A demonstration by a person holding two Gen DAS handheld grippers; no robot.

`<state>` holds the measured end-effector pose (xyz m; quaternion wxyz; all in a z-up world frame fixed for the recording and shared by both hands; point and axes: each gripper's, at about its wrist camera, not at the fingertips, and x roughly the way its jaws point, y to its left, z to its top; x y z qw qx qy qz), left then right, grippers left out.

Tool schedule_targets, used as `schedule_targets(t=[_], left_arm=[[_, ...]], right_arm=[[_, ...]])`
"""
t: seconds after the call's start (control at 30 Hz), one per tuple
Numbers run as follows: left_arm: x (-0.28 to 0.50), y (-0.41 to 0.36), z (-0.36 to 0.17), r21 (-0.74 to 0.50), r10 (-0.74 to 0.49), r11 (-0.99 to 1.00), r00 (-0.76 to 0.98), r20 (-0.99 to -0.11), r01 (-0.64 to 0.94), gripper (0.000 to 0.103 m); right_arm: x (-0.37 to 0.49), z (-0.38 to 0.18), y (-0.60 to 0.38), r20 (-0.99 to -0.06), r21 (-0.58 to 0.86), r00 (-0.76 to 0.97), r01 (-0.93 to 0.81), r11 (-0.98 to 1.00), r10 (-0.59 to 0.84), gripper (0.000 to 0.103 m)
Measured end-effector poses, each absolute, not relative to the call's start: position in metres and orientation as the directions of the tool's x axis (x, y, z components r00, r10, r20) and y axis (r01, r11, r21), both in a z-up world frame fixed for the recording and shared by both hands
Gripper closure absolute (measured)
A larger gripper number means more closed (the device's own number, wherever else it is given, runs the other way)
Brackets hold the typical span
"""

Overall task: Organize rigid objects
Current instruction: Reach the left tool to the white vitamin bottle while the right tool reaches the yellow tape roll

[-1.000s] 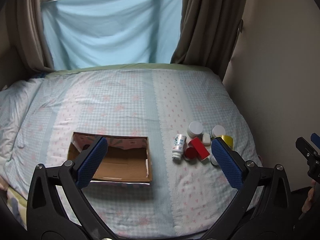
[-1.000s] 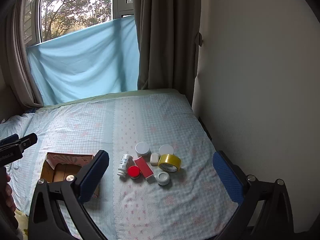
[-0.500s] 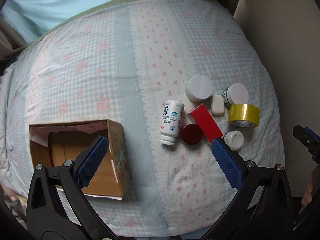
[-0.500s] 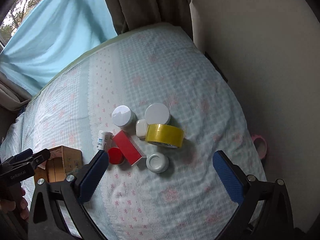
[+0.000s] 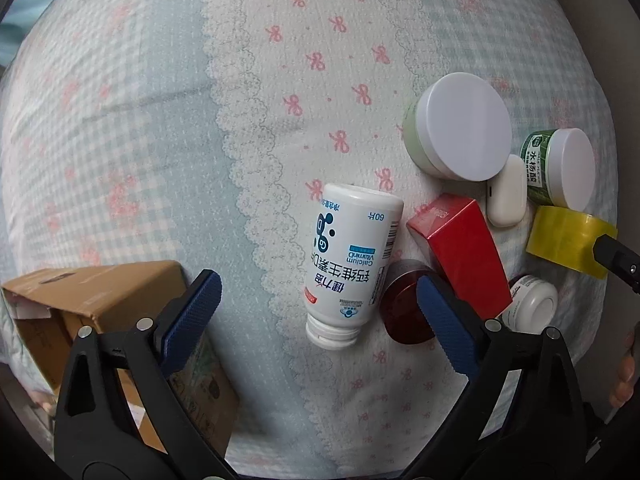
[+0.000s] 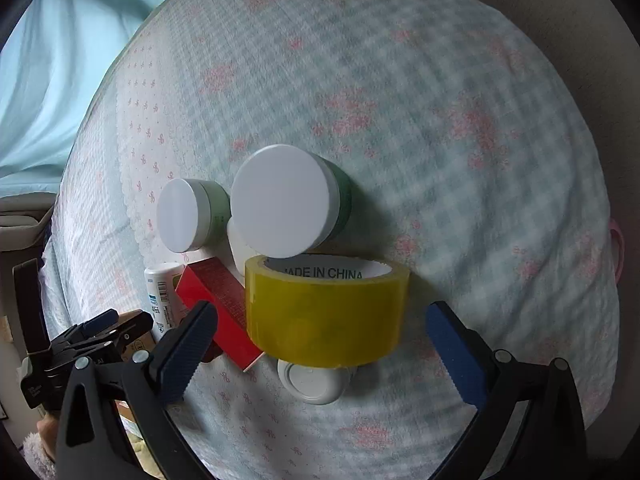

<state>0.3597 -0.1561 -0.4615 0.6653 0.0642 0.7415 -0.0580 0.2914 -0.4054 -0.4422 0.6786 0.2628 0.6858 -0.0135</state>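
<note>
Here's the left gripper (image 5: 316,300) pointing straight down over the white vitamin bottle (image 5: 350,262), which lies on its side on the bed sheet (image 5: 160,128), neck toward the camera; the jaws have just been closing a little yet stand wide apart, the bottle between them but untouched. Its label reads "Calcium VitaminD" and "60", with Chinese characters beside a blue cartoon figure. Just right of it sit a dark red round lid (image 5: 404,304) and a glossy red box (image 5: 464,256), then a white oval case (image 5: 506,196), a pale green jar with a white lid (image 5: 460,136), a dark green labelled jar (image 5: 560,172) and a small white jar (image 5: 532,300). The right gripper (image 6: 320,348) hangs wide apart over the yellow tape roll (image 6: 326,312), nothing clamped; the core reads "MADE IN CHINA". An open cardboard box (image 5: 96,300) rests at the left of the cluster, well apart from the bottle. The sheet is blue gingham with pink bows and a lace-edged white band; a light blue cloth (image 6: 60,80) hangs behind the bed, a beige wall (image 6: 560,8) at the right
</note>
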Motion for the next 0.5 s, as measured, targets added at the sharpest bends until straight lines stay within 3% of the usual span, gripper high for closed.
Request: schedule_targets(t=[0.1,0.17,0.3,0.33,0.37,0.43,0.5], left_arm=[[0.365,-0.161,-0.479,0.013,0.040,0.980,-0.133,-0.990,0.198,0.008],[0.367,-0.164,-0.490,0.020,0.054,0.976,-0.149,-0.987,0.219,0.018],[0.370,-0.169,-0.506,-0.002,0.040,0.974,-0.180,-0.983,0.225,0.019],[0.371,-0.172,-0.513,-0.010,0.036,0.973,-0.195,-0.980,0.231,0.023],[0.369,-0.175,-0.521,-0.021,0.031,0.971,-0.214,-0.976,0.238,0.039],[0.365,-0.180,-0.534,-0.043,0.024,0.966,-0.258,-0.966,0.253,0.055],[0.361,-0.187,-0.536,-0.011,0.057,0.958,-0.230,-0.972,0.287,0.056]], right_arm=[[0.298,-0.462,-0.402,-0.931,0.346,0.022,0.380,0.858,0.365,0.000],[0.300,-0.469,-0.399,-0.927,0.356,0.022,0.377,0.855,0.376,0.000],[0.304,-0.479,-0.399,-0.921,0.368,0.024,0.384,0.847,0.389,0.003],[0.304,-0.480,-0.399,-0.922,0.364,0.021,0.384,0.849,0.386,0.006],[0.301,-0.477,-0.400,-0.921,0.365,0.019,0.384,0.848,0.389,0.006],[0.302,-0.480,-0.409,-0.915,0.379,0.024,0.395,0.837,0.403,0.006],[0.302,-0.480,-0.415,-0.909,0.390,0.027,0.405,0.827,0.415,0.006]])
